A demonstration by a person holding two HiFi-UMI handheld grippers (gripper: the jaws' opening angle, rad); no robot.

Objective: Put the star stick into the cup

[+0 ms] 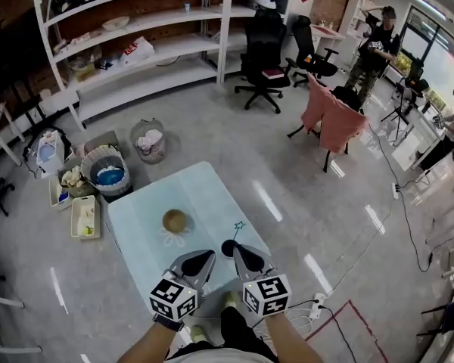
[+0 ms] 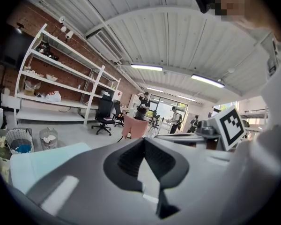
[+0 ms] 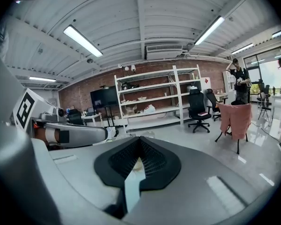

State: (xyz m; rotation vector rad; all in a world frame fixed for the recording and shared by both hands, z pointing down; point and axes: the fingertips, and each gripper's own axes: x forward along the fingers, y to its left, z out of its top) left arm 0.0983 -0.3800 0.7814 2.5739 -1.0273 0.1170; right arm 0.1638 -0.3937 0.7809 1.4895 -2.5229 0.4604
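Haven't picked up yet. Left gripper and right gripper fingers are closed and empty. Star stick sits on the worktop, just beside the right gripper, with the cup near. Next I'd open the right fingers and pinch the stick.

The thin star stick slants, its star end pointing away from the dark cup. Its other end meets that upright cup.
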